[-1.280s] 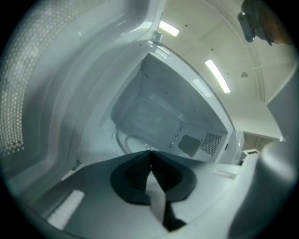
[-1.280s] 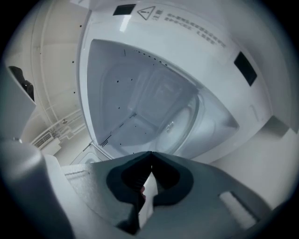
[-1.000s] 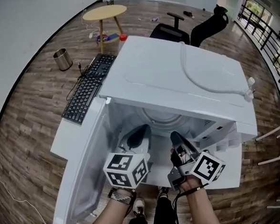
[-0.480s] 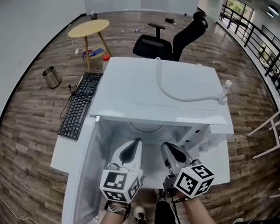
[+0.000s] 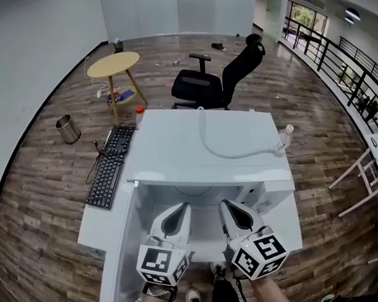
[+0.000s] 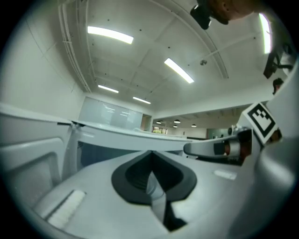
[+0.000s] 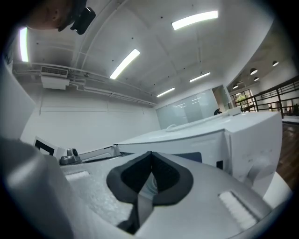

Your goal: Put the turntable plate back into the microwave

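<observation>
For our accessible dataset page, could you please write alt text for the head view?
Seen from above, a left gripper and a right gripper, jaws together and empty, are held side by side before an open white microwave, its door swung to the left. A black keyboard lies left of it; a black office chair stands beyond.

No legible text, brand, number or sign is found in any view.

Printed marks noted:
- Black-and-white square patterns on the cube of the left gripper [image 5: 180, 210], lower centre-left of the head view. They carry no letters or digits.
- The same kind of patterns on the cube of the right gripper [image 5: 228, 207], lower centre-right. One also shows at the right edge of the left gripper view.
- Keyboard [image 5: 109, 169], left of centre in the head view: key legends too small to read.
- Microwave [image 7: 252, 149], right side of the right gripper view: front-panel markings cannot be made out.
</observation>
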A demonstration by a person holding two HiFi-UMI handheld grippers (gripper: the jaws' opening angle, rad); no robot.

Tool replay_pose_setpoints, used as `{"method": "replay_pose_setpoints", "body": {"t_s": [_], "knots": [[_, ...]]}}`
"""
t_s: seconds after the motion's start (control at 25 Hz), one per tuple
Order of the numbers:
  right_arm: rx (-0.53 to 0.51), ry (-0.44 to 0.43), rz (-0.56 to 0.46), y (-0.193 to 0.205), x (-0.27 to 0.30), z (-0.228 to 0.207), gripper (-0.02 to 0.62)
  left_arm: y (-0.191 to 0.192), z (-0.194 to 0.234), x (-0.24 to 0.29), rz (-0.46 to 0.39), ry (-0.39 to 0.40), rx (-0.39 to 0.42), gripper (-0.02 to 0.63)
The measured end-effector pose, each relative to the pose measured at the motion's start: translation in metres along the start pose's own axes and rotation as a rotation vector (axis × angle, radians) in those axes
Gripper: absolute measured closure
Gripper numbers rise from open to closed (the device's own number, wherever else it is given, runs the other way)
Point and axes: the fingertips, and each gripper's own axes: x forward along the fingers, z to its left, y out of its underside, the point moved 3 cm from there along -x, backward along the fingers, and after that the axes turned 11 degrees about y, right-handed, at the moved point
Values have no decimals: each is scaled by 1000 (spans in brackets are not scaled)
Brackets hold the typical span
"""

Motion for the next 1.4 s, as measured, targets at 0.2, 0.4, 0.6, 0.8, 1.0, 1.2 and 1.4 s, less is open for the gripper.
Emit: {"method": "replay_pose_setpoints", "body": {"t_s": [0.2, 0.4, 0.6, 0.8, 1.0, 1.2, 1.4], "knots": [[-46, 32, -74, -32, -13, -6, 594, -28, -9, 3, -35, 13, 68, 603], [-110, 61, -152, -71, -27, -10, 594, -57, -13, -1, -67, 20, 112, 601], [-158, 76, -216, -101, -39, -8, 594, -93, -16, -9, -123, 34, 177, 601], [-182, 71, -270, -125, -51, -13, 594, -124, -30, -6, -168, 32, 234, 601], [-219, 47, -306, -148, -53, -5, 594, -143, -36, -7, -187, 32, 248, 601], [-200, 25, -335, -166, -58, -6, 594, -163, -46, -9, -225, 4, 284, 601], [-247, 15, -363, -182, -69, -4, 594, -188, -50, -12, -262, -4, 322, 601]]}}
